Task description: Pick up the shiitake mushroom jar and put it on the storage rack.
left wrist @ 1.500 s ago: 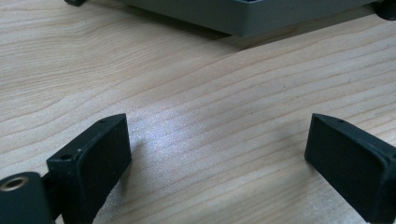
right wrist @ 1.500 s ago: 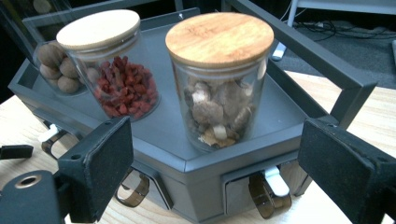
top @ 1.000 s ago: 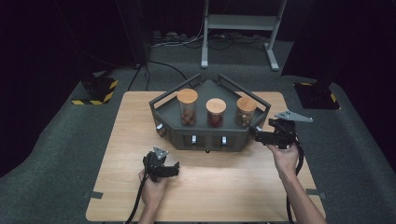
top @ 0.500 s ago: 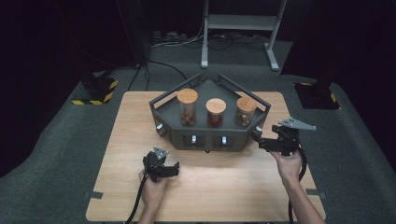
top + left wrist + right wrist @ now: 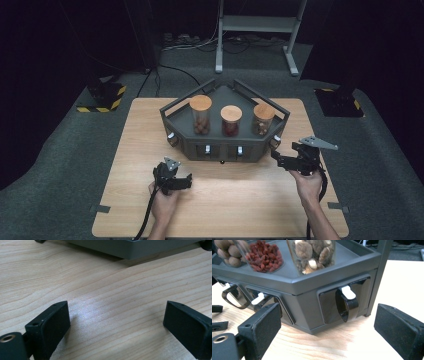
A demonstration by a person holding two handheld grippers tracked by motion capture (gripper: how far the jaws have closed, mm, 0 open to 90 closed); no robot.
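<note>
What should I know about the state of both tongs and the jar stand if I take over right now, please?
Left tongs: open, empty, low over the light wooden table, short of the stand.
Right tongs: have just been opening, nothing between the jaws, aimed at the dark scoop-shaped handle with a white tab on the right front corner of the dark grey angular jar stand.
Three glass jars with wooden lids stand on top, untouched.
Done: approach only.
Left: probably grip that handle; nothing is grasped yet.

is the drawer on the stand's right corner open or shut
Shut. In the right gripper view the drawer front sits flush in the grey stand, its dark loop handle untouched; the right gripper, jaws just opened wider, holds nothing.
</note>
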